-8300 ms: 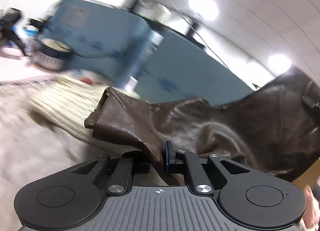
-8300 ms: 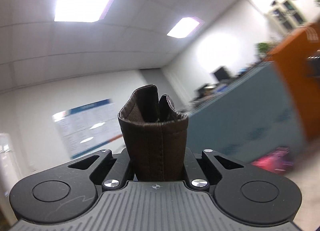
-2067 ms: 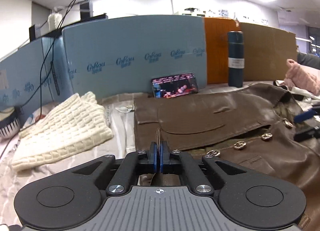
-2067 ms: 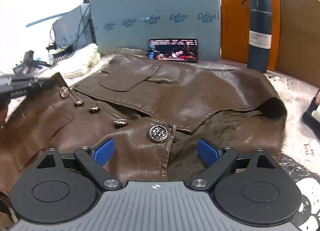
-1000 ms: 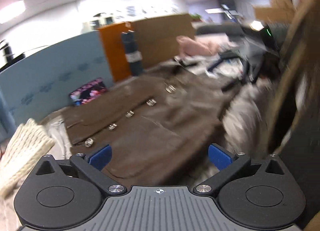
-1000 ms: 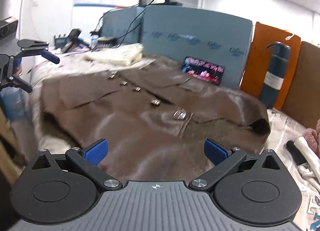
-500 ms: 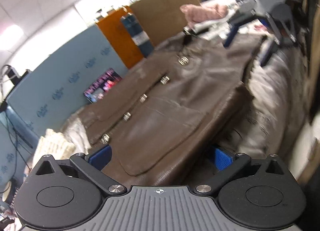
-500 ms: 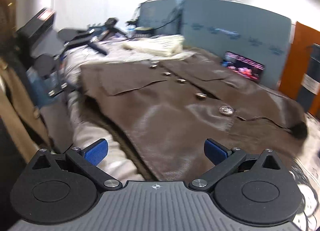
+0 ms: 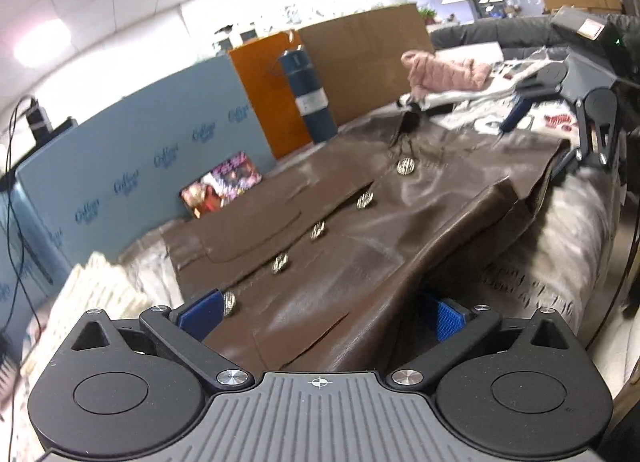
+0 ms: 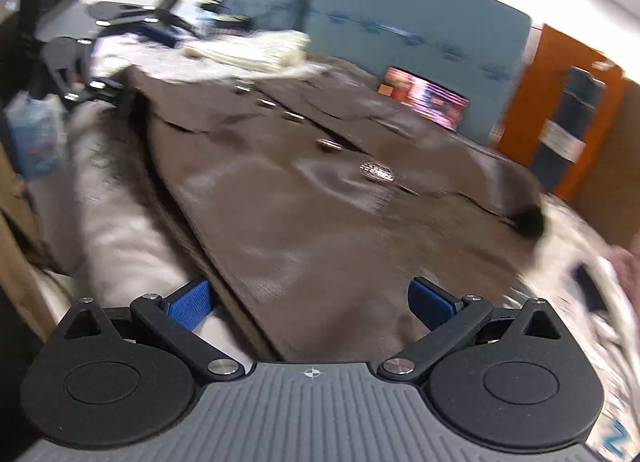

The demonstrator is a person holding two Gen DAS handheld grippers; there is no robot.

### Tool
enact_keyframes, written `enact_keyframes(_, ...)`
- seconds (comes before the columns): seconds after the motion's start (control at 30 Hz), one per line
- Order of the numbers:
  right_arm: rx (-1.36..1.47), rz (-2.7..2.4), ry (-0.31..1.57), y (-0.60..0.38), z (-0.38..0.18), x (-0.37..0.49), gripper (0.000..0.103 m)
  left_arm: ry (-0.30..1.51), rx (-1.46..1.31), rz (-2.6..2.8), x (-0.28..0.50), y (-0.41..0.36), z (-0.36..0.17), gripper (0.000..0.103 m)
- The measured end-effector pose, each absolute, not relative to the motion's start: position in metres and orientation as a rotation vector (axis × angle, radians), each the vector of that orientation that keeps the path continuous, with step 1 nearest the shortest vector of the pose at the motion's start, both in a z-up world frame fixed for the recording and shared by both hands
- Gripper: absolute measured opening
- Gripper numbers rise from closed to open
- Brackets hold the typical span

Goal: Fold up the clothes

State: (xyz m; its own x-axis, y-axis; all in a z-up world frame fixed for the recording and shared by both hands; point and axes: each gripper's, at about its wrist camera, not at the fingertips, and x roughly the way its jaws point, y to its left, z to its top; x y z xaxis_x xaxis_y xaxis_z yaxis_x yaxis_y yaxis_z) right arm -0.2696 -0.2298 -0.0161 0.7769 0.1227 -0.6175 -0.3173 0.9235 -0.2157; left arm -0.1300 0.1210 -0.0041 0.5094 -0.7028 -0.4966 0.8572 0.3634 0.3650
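Observation:
A brown leather jacket (image 9: 360,229) with a row of metal buttons lies spread flat, front up, on the cloth-covered table (image 9: 560,254). It also fills the right wrist view (image 10: 320,197). My left gripper (image 9: 320,314) is open, its blue pads on either side of the jacket's near hem. My right gripper (image 10: 308,302) is open over the jacket's near edge at the collar end. The right gripper also shows in the left wrist view (image 9: 560,117), and the left gripper shows in the right wrist view (image 10: 104,49).
A cream knit sweater (image 9: 96,294) lies beside the jacket's hem. A phone with a lit screen (image 9: 220,189) leans on blue foam panels (image 9: 132,173). A dark blue flask (image 9: 308,97) stands before orange and cardboard panels. A pink garment (image 9: 444,73) lies beyond the collar.
Both grippers let go of the jacket after laying it flat. In the last second both have moved down to the jacket's near edge, one at each end, jaws open.

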Motion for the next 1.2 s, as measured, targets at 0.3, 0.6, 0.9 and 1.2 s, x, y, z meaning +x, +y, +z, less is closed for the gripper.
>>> enact_keyframes(0.3,-0.356,0.007,0.682,-0.261,-0.018,-0.280,0.103,0.345,0.751,-0.863,-0.126,0.137,-0.024,0.103)
enact_keyframes(0.6,-0.442,0.168,0.607,-0.227,-0.021,-0.262,0.100,0.311,0.584,-0.921,-0.118,0.141,-0.027,0.046)
enact_keyframes(0.9,-0.280,0.125,0.556,-0.262,-0.008,-0.269,0.035,0.335,0.231,-0.845,-0.095,0.140,-0.014,0.035)
enact_keyframes(1.2,-0.115,0.168,0.272,-0.299,0.025,-0.251,0.008,0.364,0.086,-0.809,-0.039,0.110,0.003,0.016)
